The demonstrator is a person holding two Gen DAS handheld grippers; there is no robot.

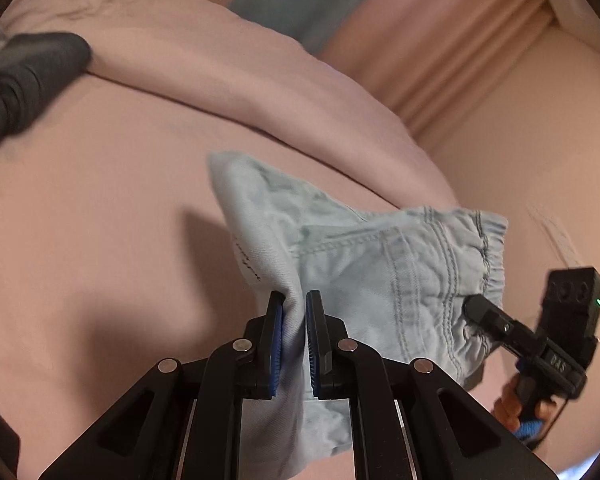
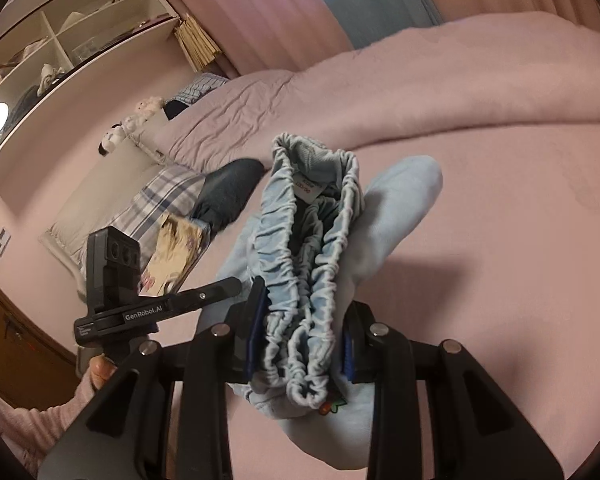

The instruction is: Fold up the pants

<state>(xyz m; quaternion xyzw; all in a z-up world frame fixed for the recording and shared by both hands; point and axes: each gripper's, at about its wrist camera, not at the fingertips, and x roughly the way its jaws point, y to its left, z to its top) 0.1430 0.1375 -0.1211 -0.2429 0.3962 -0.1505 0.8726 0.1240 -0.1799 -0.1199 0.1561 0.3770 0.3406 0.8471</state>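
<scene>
The pale blue pants [image 1: 380, 256] hang bunched between both grippers, lifted off the pink bed sheet [image 1: 100, 240]. In the left wrist view my left gripper [image 1: 296, 300] is shut on a fold of plain fabric at the pants' left side. The right gripper [image 1: 476, 308] comes in from the right, its tip on the gathered waistband. In the right wrist view my right gripper [image 2: 304, 304] is shut on the doubled elastic waistband [image 2: 308, 264], label showing inside. The left gripper [image 2: 232, 286] sits just left of it, pinching the same bundle of pants [image 2: 396, 216].
A pink duvet [image 2: 440, 92] is heaped along the far side of the bed. A dark garment [image 2: 228, 192] lies near a plaid pillow [image 2: 152, 204], with plush toys [image 2: 128, 128] and a wall shelf [image 2: 60, 40] beyond. A person's hand [image 2: 100, 368] holds the left gripper's handle.
</scene>
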